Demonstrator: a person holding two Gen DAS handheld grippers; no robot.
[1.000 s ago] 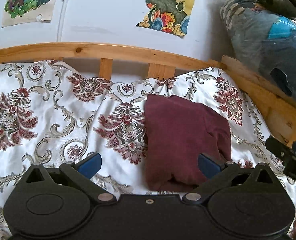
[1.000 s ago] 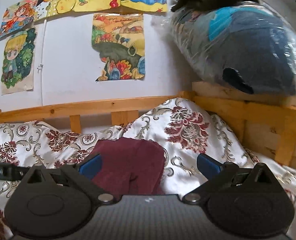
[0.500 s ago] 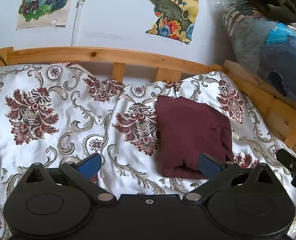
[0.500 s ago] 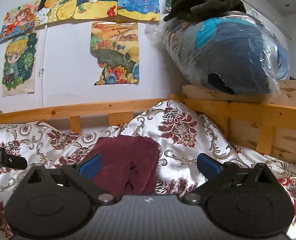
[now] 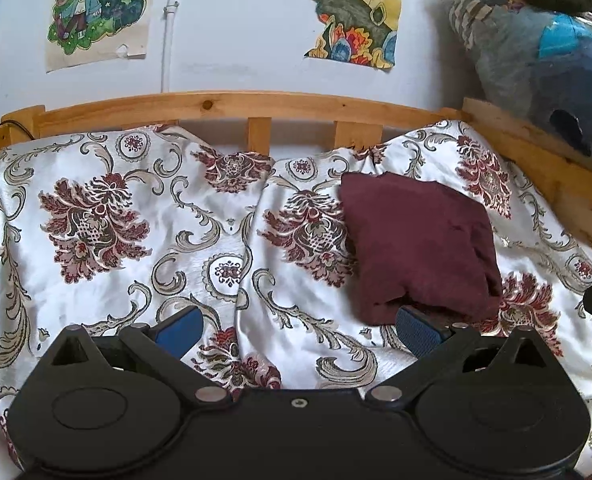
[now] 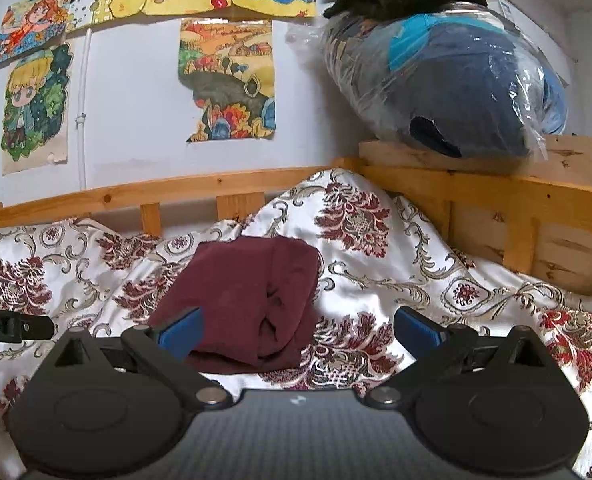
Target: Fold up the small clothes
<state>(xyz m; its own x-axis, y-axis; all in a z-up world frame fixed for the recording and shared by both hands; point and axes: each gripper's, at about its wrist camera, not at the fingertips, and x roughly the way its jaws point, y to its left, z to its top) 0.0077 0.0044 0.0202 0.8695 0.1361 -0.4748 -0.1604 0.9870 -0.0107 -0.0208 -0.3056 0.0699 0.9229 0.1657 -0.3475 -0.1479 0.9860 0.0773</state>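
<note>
Both grippers, left [image 5: 298, 326] and right [image 6: 298, 326], have withdrawn, jaws wide and empty; maroon garment [image 5: 416, 246] lies folded ahead of them, fold apparently complete.

Folded maroon garment [image 5: 418, 246] on floral bedspread [image 5: 200, 240]; left tool [image 5: 298, 326] spread, empty.

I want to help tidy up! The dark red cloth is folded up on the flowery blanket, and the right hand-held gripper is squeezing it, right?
Not quite. The right hand-held gripper is open and holds nothing, as the right wrist view shows. The dark red cloth is indeed folded on the flowery blanket.
</note>
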